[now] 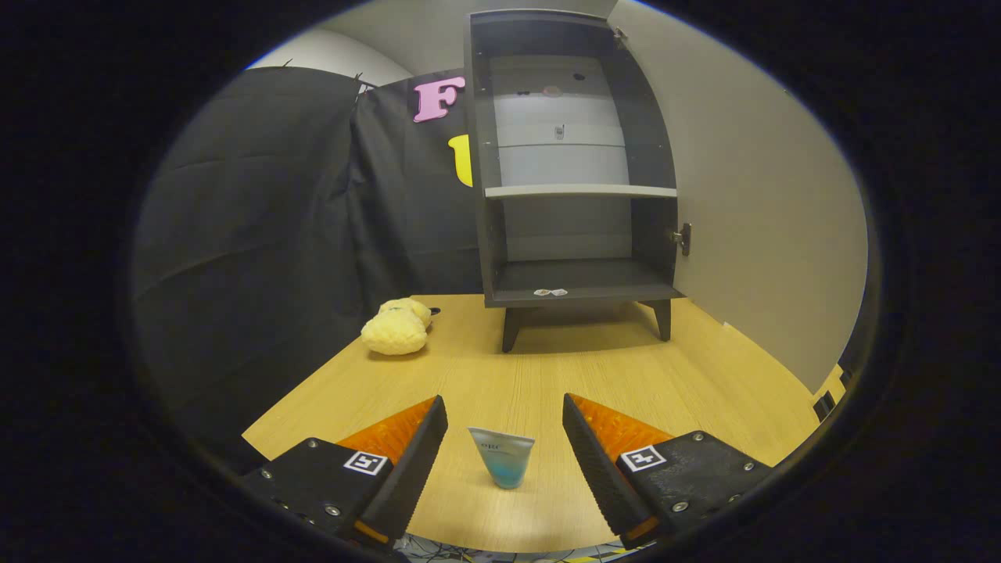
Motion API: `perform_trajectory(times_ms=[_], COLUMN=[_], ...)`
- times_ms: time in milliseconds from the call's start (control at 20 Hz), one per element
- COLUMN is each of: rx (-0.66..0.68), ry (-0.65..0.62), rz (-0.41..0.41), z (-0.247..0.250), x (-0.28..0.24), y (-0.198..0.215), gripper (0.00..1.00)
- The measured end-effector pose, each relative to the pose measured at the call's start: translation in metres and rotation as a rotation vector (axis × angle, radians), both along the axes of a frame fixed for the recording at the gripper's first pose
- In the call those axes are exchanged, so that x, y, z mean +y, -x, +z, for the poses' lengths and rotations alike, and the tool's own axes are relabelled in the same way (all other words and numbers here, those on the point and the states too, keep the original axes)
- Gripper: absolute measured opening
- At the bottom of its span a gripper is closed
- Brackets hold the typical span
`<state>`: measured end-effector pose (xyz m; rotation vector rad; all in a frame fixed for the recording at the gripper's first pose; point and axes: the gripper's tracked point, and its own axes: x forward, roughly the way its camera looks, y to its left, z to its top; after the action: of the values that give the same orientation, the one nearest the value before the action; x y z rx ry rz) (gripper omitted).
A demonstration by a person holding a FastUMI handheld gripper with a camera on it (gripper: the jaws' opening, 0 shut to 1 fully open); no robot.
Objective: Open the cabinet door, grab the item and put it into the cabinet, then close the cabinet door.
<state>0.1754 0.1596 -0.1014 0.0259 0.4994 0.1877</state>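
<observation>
A small dark cabinet point(575, 156) on short legs stands at the far end of the wooden table point(688, 375). Its pale door point(751, 203) is swung wide open to the right, showing one shelf point(580, 190) and a bare lower compartment point(579, 277). A small blue-and-white tube point(502, 457) stands on its cap on the table between my fingers, touching neither. My gripper point(504, 426) is open, with the tube in the gap between its fingers.
A yellow plush toy point(396, 327) lies on the table to the left of the cabinet, near the black cloth wall point(258, 234). Bare tabletop stretches from the tube to the cabinet's legs. The table's right edge runs below the open door.
</observation>
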Motion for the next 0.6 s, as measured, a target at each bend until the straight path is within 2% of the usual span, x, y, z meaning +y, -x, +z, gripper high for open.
perform_trajectory(times_ms=[200, 400, 600], rx=[0.057, 0.112, 0.180], ry=[0.034, 0.058, 0.057], rz=[0.015, 0.002, -0.030], z=[-0.013, -0.026, -0.034], x=[-0.002, -0.004, -0.006], y=[0.010, 0.017, 0.029], gripper=[0.87, 0.86, 0.76])
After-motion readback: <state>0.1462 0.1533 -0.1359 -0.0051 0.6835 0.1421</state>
